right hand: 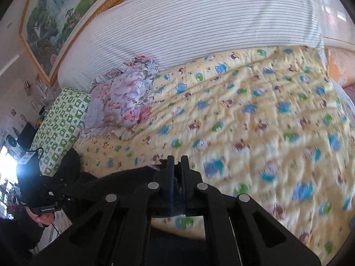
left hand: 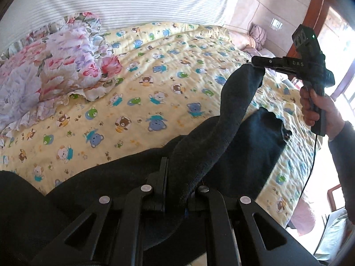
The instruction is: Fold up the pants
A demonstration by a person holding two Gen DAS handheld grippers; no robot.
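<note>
here both tongs, left tongs (left hand: 177, 177) and right tongs (right hand: 177, 168), pinch the pants (left hand: 235, 102).

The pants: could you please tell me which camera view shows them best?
The left wrist view: the pants stretch from the left gripper to the right gripper above the bedspread. The right wrist view shows only pinched dark cloth.

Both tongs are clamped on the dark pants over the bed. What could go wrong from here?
1. The right tongs pinch only a thin edge of the pants; it may slip out under the hanging weight.
2. The cloth between them and the left tongs looks twisted, so the fold could land crooked.
3. The floral pillow lies on the bear-print quilt; a wide swing might snag it.
</note>
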